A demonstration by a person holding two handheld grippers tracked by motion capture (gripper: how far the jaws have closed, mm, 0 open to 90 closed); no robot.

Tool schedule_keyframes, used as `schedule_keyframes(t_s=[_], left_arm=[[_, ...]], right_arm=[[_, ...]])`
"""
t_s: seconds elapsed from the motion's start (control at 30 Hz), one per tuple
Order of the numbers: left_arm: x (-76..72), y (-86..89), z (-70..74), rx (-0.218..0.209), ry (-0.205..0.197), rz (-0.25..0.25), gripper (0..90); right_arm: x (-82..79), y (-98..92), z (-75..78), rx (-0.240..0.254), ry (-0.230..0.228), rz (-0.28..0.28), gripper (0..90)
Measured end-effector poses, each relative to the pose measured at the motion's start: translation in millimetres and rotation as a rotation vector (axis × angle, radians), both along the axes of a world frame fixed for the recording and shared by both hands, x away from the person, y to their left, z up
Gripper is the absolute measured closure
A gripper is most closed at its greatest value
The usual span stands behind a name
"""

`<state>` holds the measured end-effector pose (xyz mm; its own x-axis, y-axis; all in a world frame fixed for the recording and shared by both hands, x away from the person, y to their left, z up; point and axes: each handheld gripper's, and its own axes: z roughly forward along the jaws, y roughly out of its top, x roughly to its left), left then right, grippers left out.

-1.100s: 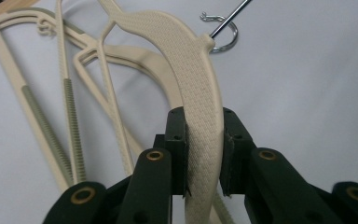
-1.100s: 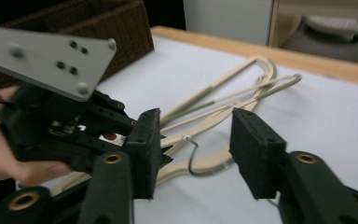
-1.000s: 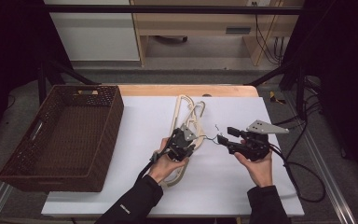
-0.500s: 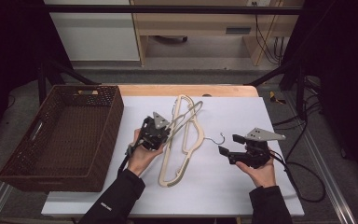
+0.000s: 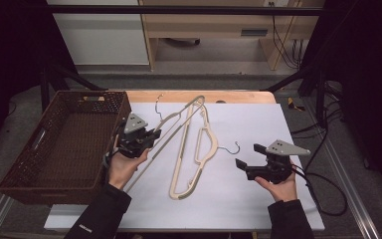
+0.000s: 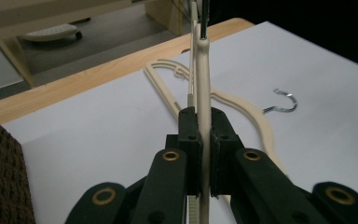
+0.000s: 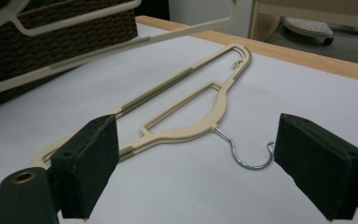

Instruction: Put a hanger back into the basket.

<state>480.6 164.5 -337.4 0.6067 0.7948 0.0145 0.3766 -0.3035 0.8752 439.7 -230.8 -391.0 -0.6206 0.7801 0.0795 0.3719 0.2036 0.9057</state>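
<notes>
Along the left edge of the table I see the brown wicker basket (image 5: 54,144), sitting partly off the white sheet (image 5: 258,199) that covers the worktop. Just to the right of the basket's right wall, my left gripper (image 5: 138,137) has its jaws clamped tight on a cream plastic hanger (image 6: 204,100); in the left gripper view the pads press on both faces of its thin bar. That held hanger (image 5: 171,124) is lifted off the sheet and tilted, running from near my left hand up toward the wooden far edge (image 5: 238,96) of the table, with its metal hook near that edge.

To the right of it, near the middle of the sheet, a second cream hanger (image 5: 194,154) lies flat, lengthwise from the far edge toward the near one, its wire hook (image 5: 230,147) pointing right. In the right gripper view this hanger (image 7: 186,102) lies just ahead of the jaws, hook (image 7: 247,154) nearest.

Toward the right side of the sheet, my right gripper (image 5: 248,160) stands wide open, its jaws having just been opening, with nothing gripped. It points left at the lying hanger, apart from it.
</notes>
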Motion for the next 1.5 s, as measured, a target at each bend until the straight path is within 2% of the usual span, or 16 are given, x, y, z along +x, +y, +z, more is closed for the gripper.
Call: schedule_keyframes(t_s=[0.23, 0.33, 0.43, 0.5, 0.6, 0.8, 0.9, 0.93, 0.97, 1.0, 1.03, 1.3, 1.4, 1.5], left_arm=[[-17.3, 16.3, 32.2, -0.031, -0.036, -0.078, 85.7], [-22.2, 24.0, 43.4, -0.039, -0.048, -0.096, 85.6], [-24.5, 34.4, 53.3, -0.042, -0.065, -0.11, 85.6], [-24.7, 43.5, 59.0, -0.03, -0.086, -0.14, 85.6], [-23.4, 59.2, 66.3, -0.047, -0.092, -0.154, 85.6], [-19.1, 87.4, 76.5, -0.015, -0.112, -0.107, 85.6], [-15.1, 102.9, 79.4, -0.003, -0.121, -0.087, 85.6], [-15.1, 102.9, 79.4, -0.003, -0.121, -0.087, 85.6], [-12.2, 115.4, 81.0, 0.003, -0.113, -0.065, 85.6], [-12.2, 115.4, 81.0, 0.003, -0.113, -0.065, 85.6], [-10.4, 125.8, 81.8, -0.005, -0.112, -0.049, 85.6], [-1.9, 171.6, 76.9, -0.011, -0.112, 0.014, 85.6], [0.3, 185.0, 72.7, -0.03, -0.11, 0.032, 85.6], [2.2, 197.0, 68.3, -0.012, -0.102, 0.055, 85.6]], right_arm=[[-3.6, -3.1, -1.8, 0.007, 0.001, -0.006, 11.3], [-4.8, -5.8, -2.1, 0.012, 0.004, -0.009, 11.2], [-5.5, -7.5, -2.0, 0.015, 0.004, -0.012, 11.2], [-6.0, -8.0, -2.1, 0.015, 0.002, -0.013, 11.2], [-6.2, -8.0, -2.3, 0.019, 0.003, -0.012, 11.1], [-5.5, -8.5, -3.4, 0.015, 0.0, -0.011, 10.3], [-6.1, -8.8, -2.6, 0.028, -0.006, -0.008, 10.0], [-6.1, -8.8, -2.6, 0.028, -0.006, -0.008, 10.0], [-6.4, -9.4, -2.2, 0.029, -0.009, -0.013, 9.7], [-6.5, -9.5, -2.1, 0.028, -0.009, -0.014, 9.6], [-6.5, -9.4, -2.2, 0.028, -0.01, -0.014, 9.4], [-5.8, -8.2, -3.4, 0.019, -0.003, -0.012, 9.0], [-5.1, -7.5, -4.3, 0.016, 0.002, -0.014, 8.9], [-4.7, -7.5, -4.8, 0.019, 0.004, -0.015, 8.8]])
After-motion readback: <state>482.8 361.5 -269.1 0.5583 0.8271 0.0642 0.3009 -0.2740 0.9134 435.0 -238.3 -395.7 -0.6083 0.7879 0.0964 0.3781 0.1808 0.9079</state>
